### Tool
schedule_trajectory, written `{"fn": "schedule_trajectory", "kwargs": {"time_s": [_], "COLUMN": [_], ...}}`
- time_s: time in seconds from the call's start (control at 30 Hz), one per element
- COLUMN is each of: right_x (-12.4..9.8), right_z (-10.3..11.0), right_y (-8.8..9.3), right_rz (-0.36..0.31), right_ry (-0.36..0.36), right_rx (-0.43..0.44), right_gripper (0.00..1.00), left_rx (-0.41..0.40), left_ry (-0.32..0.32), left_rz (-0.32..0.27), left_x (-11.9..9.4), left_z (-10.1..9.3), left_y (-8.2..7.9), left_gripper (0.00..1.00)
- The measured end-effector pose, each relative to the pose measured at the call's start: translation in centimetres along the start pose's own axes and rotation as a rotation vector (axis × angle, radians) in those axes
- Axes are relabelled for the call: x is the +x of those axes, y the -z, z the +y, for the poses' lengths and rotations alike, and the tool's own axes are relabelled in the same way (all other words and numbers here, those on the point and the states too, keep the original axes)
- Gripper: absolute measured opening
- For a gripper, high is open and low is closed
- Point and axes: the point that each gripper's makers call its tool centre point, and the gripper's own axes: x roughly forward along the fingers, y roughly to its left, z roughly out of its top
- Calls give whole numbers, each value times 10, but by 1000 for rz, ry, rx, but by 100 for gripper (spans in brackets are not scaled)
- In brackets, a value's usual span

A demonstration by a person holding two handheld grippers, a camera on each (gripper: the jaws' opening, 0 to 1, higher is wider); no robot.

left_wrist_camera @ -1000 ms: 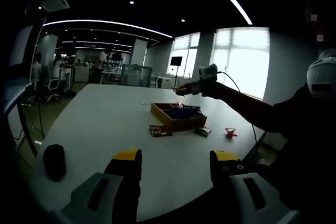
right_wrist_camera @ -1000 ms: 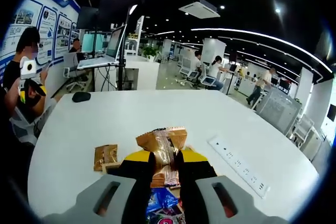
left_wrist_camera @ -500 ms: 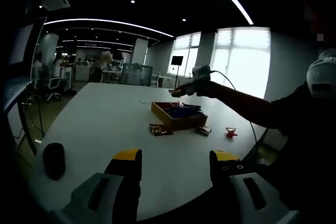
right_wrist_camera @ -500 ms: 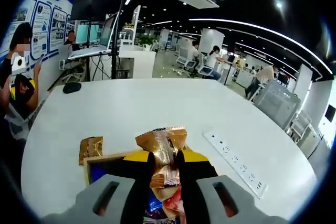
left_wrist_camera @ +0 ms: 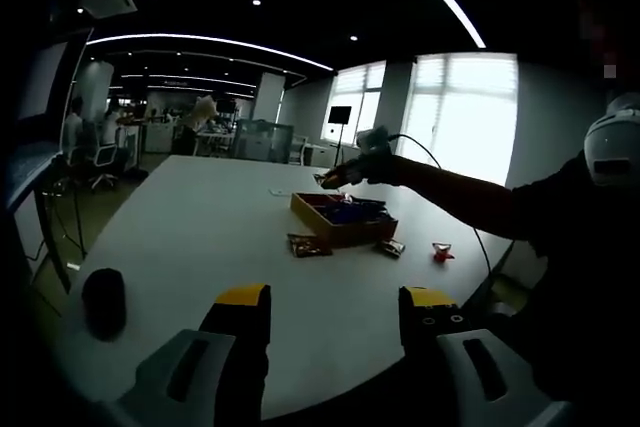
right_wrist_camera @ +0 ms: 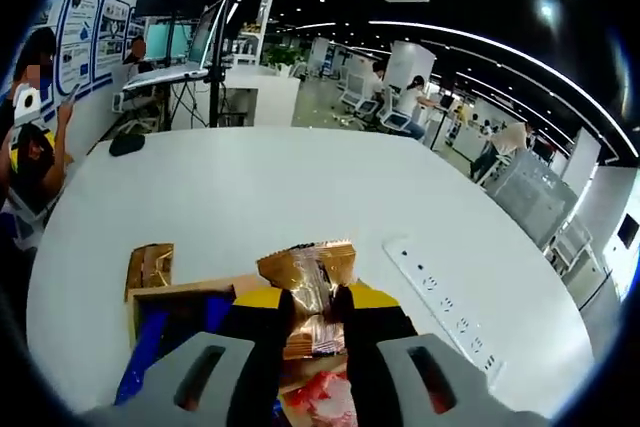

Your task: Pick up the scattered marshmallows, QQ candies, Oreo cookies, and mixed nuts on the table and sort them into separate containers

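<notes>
My right gripper (right_wrist_camera: pixel 311 309) is shut on a golden-brown snack packet (right_wrist_camera: pixel 306 275) and hangs over the wooden tray (right_wrist_camera: pixel 172 291), which holds blue and red packets. From the left gripper view that same gripper (left_wrist_camera: pixel 335 178) hovers above the tray (left_wrist_camera: pixel 342 222) far across the white table (left_wrist_camera: pixel 220 237). A brown packet (left_wrist_camera: pixel 306 245) lies left of the tray, a small dark packet (left_wrist_camera: pixel 391 247) and a red candy (left_wrist_camera: pixel 441 251) to its right. My left gripper (left_wrist_camera: pixel 336 303) stands open over the near table edge with nothing between its fingers.
A black mouse-like object (left_wrist_camera: pixel 103 300) rests on the near left of the table. A white power strip (right_wrist_camera: pixel 447 313) lies right of the tray. A brown packet (right_wrist_camera: pixel 149 265) sits beside the tray's far corner. People and desks fill the office behind.
My right gripper has carried the golden packet further over the tray, whose inside now shows more beneath it. The left gripper has stayed still.
</notes>
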Motion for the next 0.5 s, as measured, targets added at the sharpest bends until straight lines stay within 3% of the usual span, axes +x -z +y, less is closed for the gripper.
{"fn": "schedule_trajectory", "kwargs": {"time_s": [0.1, 0.5], "right_x": [3, -10], "right_z": [4, 9], "right_y": [1, -4], "right_rz": [6, -22], "right_ry": [-2, -4], "right_rx": [-12, -13], "right_gripper": [28, 29], "left_rx": [-4, -1], "left_ry": [-2, -4], "left_rz": [-1, -1], "left_x": [-1, -1], "left_z": [1, 0], "left_y": [1, 1], "left_gripper": [56, 56]}}
